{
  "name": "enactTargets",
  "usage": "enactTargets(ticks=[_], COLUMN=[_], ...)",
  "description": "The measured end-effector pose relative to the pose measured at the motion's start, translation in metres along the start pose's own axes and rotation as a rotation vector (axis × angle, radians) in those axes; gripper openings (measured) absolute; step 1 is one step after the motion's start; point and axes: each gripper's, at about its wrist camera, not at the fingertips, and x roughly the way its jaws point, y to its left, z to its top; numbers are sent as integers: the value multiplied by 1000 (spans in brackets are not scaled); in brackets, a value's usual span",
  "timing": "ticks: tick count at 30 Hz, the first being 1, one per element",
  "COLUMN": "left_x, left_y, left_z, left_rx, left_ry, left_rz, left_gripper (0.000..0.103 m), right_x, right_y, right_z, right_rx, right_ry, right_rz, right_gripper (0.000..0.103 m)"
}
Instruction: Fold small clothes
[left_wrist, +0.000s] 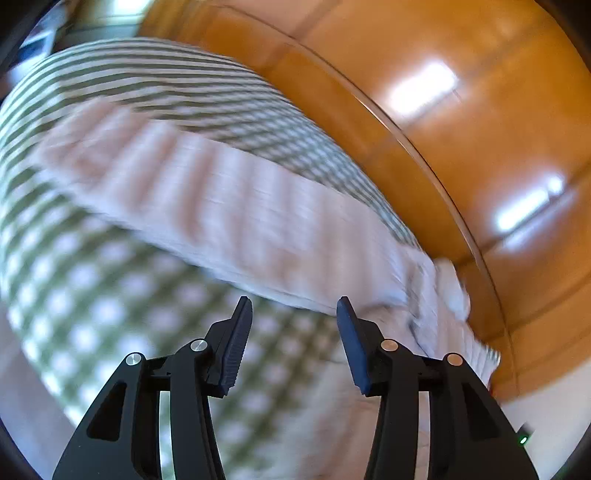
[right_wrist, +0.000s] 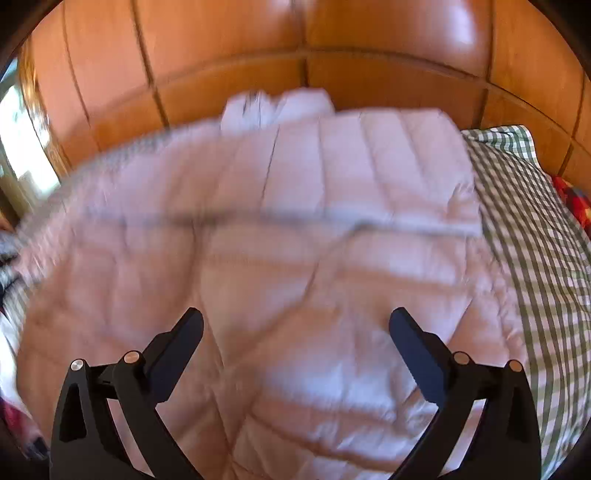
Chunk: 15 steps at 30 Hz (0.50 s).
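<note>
A pale pink quilted puffer garment (right_wrist: 295, 258), padded and stitched into soft channels, lies spread over a bed covered with a green-and-white checked cloth (right_wrist: 535, 229). In the right wrist view it fills most of the bed's surface, with one panel folded across the top so a straight doubled edge runs from side to side through its middle. At its far side, toward the bed's far edge, a whiter bunched part (right_wrist: 277, 105) sticks out; motion blur hides what it is. The checked cloth shows bare along the bed's right edge.

In the left wrist view the same garment (left_wrist: 229, 206) appears as a ribbed pink band running diagonally from the upper left down to the bed's right edge, where a crumpled end (left_wrist: 447, 306) lies just beside the glossy orange-brown wooden panelling (left_wrist: 461, 129). This view is strongly blurred.

The left tongs (left_wrist: 294, 306) stand moderately parted and hold nothing; the garment's near edge lies just beyond their dark blue ridged pads (left_wrist: 236, 343), with checked cloth beneath them. The right tongs (right_wrist: 295, 317) are spread wide and hold nothing, hanging over the near half of the garment.

A red patterned object (right_wrist: 572, 199) shows at the bed's far right corner.
</note>
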Motion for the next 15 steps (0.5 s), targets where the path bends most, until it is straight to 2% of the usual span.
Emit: enactTargets(ticks=[3,6,11,15], left_x=[-18,-33,-37,-26], left_y=[44,86,142,153], left_z=[14,27,42,49], left_rx=[-128,-285,-506,-550], left_ry=[-34,-76,-138,-151], left_rz=[24,-22,-16,7], left_gripper=[46,48,48,48], right_x=[9,12,13,14], right_y=[3,1,-1,0], right_z=[-13,-16,-21,-22], right_rx=[-8,4,11,4], right_ry=[-4,2,-9,-7], right_rz=[-27,-23,-10,-20], right_gripper=[101,101,101,101])
